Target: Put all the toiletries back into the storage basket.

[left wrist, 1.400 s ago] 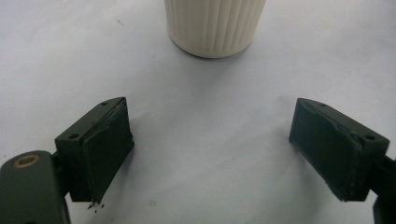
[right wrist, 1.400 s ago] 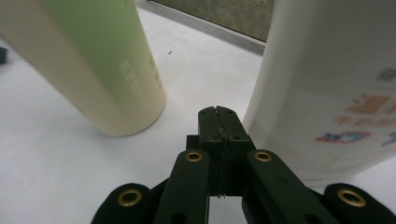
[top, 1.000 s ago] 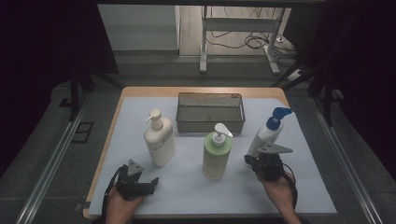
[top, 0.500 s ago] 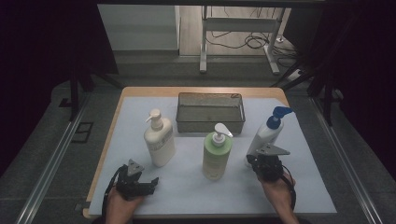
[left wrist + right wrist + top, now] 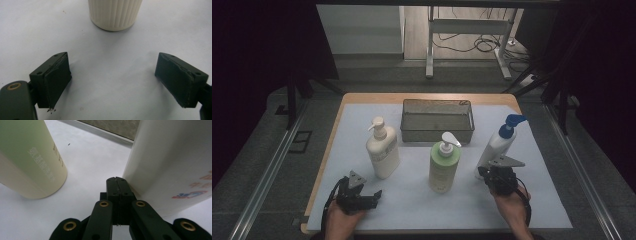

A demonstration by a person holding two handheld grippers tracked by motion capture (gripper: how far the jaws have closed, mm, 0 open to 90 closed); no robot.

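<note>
Now right tongs (image 5: 116,180) pressed together beside smooth white bottle (image 5: 175,162); left tongs (image 5: 112,80) apart near ribbed cream bottle (image 5: 113,13).

The white bottle (image 5: 496,147) with the blue pump looks like smooth, faintly glossy plastic with printed marks, and the green bottle (image 5: 443,166) has a satin plastic skin fading to cream at its foot, while the cream bottle (image 5: 382,152) shows fine upright ribs in its plastic wall. The basket (image 5: 437,120) is dull grey metal mesh. The table (image 5: 362,98) shows a pale wooden edge under a matt, smooth, light sheet (image 5: 422,200), and each hand-held gripper, left (image 5: 113,80) and right (image 5: 116,181), is matt black plastic with brass-coloured rivets.
</note>
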